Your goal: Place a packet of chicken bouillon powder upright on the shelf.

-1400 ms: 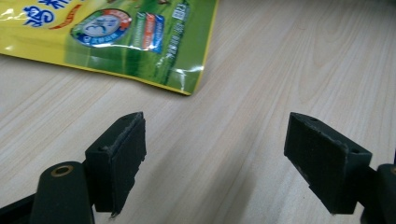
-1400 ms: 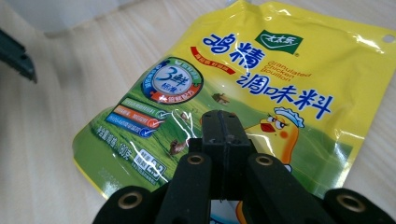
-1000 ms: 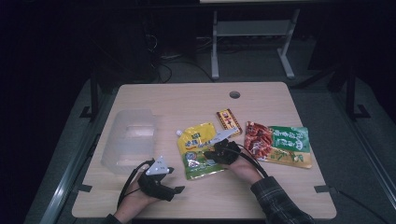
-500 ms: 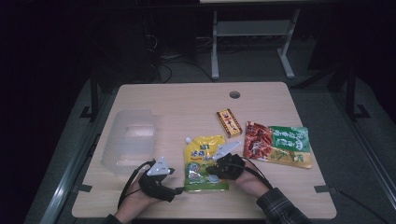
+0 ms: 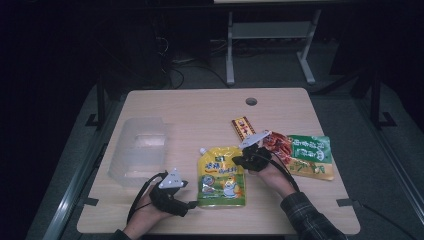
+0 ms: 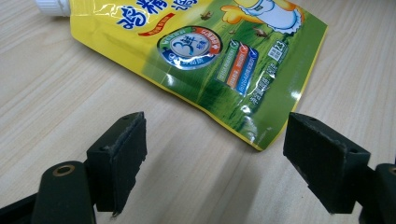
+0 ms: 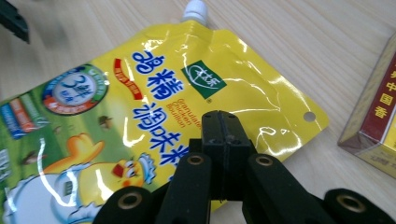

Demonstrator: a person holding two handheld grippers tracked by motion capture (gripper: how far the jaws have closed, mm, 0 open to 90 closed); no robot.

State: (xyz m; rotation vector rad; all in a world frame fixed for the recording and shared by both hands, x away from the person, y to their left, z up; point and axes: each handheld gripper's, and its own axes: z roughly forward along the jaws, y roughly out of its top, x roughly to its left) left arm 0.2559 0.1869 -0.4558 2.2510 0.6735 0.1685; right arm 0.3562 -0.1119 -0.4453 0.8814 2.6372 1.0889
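Wooden table (image 5: 210, 107): clear plastic container (image 5: 137, 150) at left side. Yellow-green spouted pouch (image 5: 221, 177) flat near front edge, between both grippers. Left gripper (image 5: 192, 204): jaws wide apart, empty, at pouch's lower corner. Right gripper (image 5: 235, 161): jaws pressed together, nothing between, over pouch's upper edge.
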